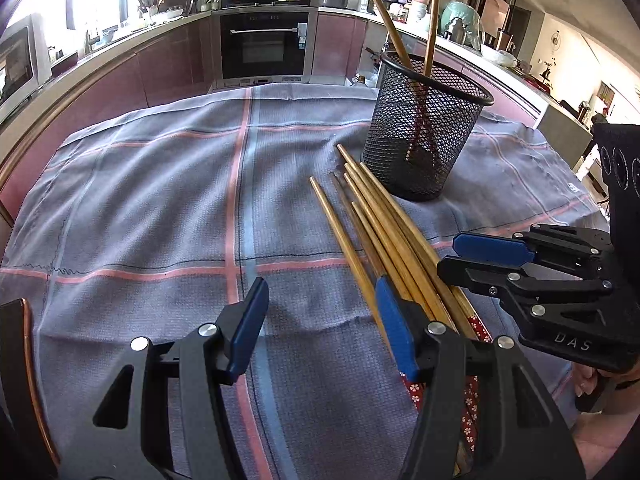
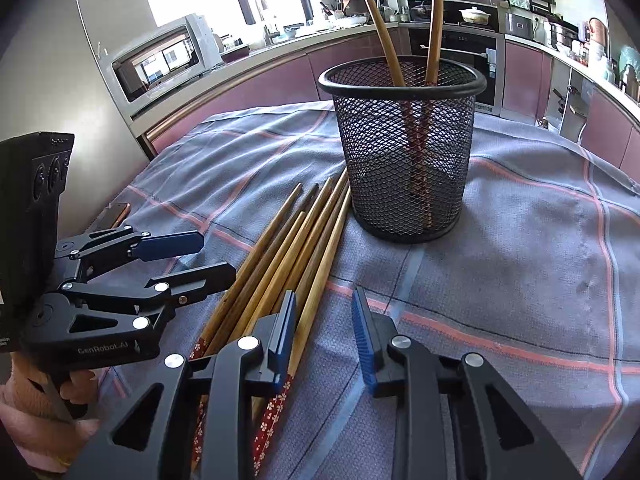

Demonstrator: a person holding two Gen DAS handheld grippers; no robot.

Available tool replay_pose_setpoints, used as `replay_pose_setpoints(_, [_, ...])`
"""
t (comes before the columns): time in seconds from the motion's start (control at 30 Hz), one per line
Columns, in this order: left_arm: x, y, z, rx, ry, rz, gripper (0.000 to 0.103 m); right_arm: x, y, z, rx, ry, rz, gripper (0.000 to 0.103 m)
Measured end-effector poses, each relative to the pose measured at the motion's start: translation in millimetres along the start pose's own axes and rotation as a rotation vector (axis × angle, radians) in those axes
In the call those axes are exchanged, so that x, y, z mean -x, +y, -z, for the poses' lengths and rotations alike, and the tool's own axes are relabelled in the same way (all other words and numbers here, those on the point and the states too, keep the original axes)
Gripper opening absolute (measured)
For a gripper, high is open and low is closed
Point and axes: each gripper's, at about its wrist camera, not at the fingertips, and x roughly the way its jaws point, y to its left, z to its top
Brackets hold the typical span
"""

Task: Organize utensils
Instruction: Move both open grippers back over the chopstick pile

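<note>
Item: left gripper (image 1: 320,328), far left of the work area, held low over the checked cloth (image 1: 140,200); jaws spread wide, nothing between them, the right-hand blue pad (image 1: 394,328) lying against the leftmost stick of the bundle. Item: loose chopsticks (image 1: 384,232), some six or seven wooden sticks lying flat on the cloth in a close sheaf, red flower-patterned handle ends near the grippers, bare tips pointing away toward the foot of the basket; long axis runs near to far, tilted slightly left going away. Item: right gripper (image 2: 324,336), just right of the sheaf, also low and level, jaws moderately open and empty, its left pad (image 2: 286,328) over the rightmost stick near the handle end. Both tools sit at the handle ends with the bundle between them; the right gripper looks the nearer to a clean single pick, needing only a small shift left to straddle the outer stick across its axis. Item: black mesh basket (image 2: 404,152), upright, far centre-right, tips of the loose sticks touching or just beside its base; two chopsticks (image 2: 434,20) already standing in it, leaning apart. Judgement: sorting partly done, most sticks not yet binned. Background: kitchen counter, oven (image 1: 264,40), microwave (image 2: 160,60).
</note>
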Motion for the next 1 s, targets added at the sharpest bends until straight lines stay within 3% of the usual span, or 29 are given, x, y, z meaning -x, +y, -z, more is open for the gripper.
replay_pose_setpoints(0.43, [-9, -1, -1, -0.026, 0.021, 0.005, 0.054, -1, -1, -1, 0.018, 0.017, 0.036, 0.020])
replay_pose_setpoints(0.7, [-6, 6, 1, -0.022, 0.031, 0.037, 0.038, -4, 1, -1, 0.033, 0.023, 0.052, 0.019])
replay_pose_setpoints(1.0, [-13, 3, -4, -0.031, 0.042, 0.013, 0.039, -13, 5, -10, 0.046, 0.021, 0.072, 0.019])
